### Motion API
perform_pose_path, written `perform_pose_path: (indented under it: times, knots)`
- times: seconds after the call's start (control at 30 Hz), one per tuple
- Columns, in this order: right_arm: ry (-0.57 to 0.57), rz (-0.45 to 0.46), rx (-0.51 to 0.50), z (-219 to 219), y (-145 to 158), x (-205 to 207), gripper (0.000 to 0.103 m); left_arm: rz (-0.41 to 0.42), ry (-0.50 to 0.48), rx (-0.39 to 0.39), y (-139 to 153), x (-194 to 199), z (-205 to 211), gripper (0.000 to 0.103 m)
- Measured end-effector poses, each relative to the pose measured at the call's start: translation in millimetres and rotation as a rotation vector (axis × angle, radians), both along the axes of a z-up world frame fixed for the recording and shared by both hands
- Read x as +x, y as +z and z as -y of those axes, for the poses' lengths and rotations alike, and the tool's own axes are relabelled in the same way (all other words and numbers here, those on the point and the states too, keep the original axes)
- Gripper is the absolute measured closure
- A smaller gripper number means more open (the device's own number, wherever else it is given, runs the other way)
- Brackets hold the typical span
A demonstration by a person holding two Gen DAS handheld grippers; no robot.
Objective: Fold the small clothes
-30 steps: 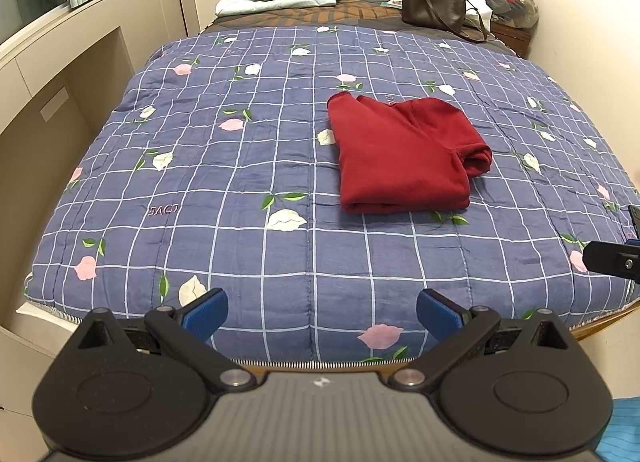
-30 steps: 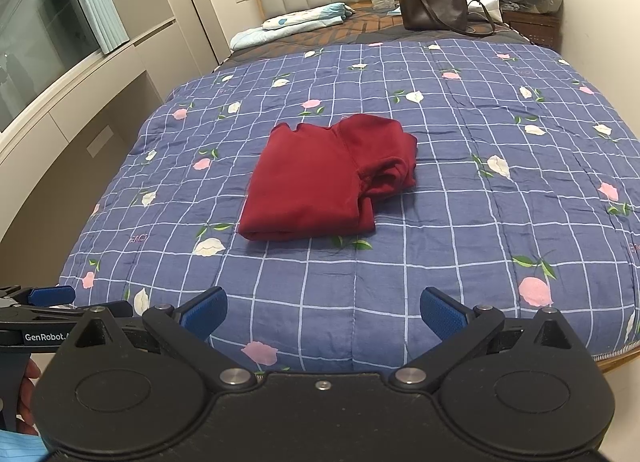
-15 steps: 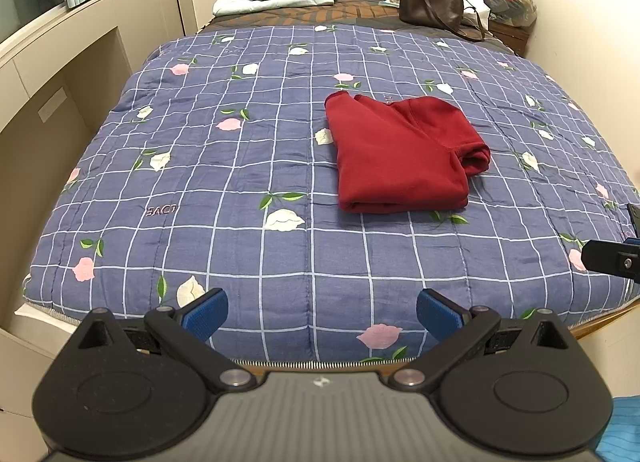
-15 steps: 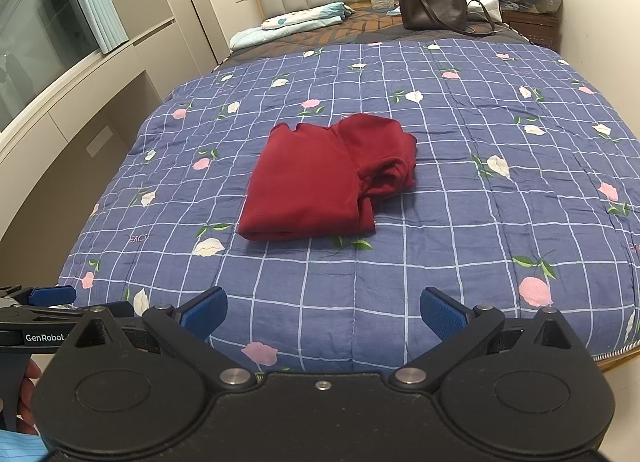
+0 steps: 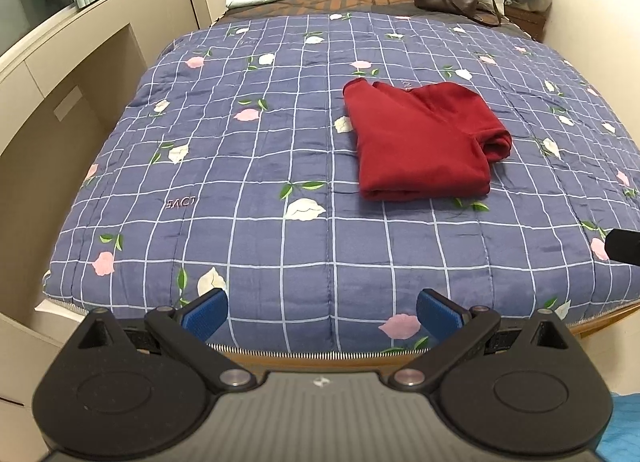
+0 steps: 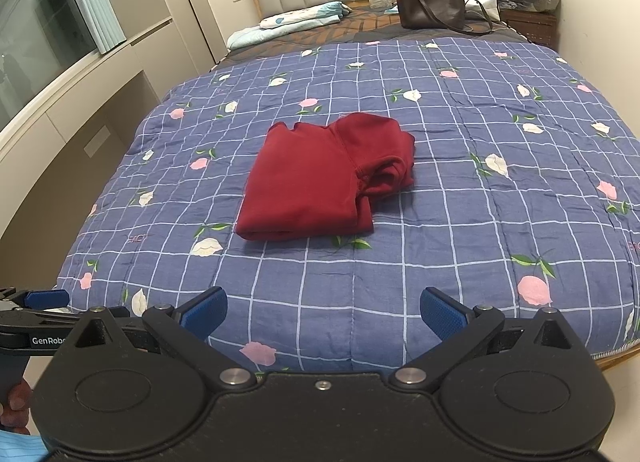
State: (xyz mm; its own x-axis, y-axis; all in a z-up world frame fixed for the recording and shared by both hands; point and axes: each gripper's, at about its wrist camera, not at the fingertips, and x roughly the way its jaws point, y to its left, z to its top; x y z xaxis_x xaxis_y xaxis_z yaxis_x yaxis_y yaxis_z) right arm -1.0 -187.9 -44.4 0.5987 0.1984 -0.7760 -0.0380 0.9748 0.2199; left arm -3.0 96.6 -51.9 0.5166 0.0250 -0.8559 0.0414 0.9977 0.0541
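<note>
I hold both tools back at the near edge of the bed [image 6: 592,358]. The left gripper [image 5: 322,312] and right gripper [image 6: 323,312] both have their jaws spread wide and empty. The red garment [image 6: 316,182] lies folded mid-quilt [image 5: 248,166], well apart from both. My worry is its right side, where a bunched sleeve roll [image 6: 386,176] sits loose. If I nudge or lift there, I judge the fold could slump open, and a deep pinch might snag the quilt too.
</note>
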Motion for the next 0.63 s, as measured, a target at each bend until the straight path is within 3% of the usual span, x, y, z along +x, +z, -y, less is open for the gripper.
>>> perform_pose_path:
  times: [0.63]
  knots:
    - [-0.002, -0.005, -0.001, 1.8, -1.4, 1.6, 0.001, -0.012, 0.015, -0.018, -2.5, 7.8, -5.6, 0.001]
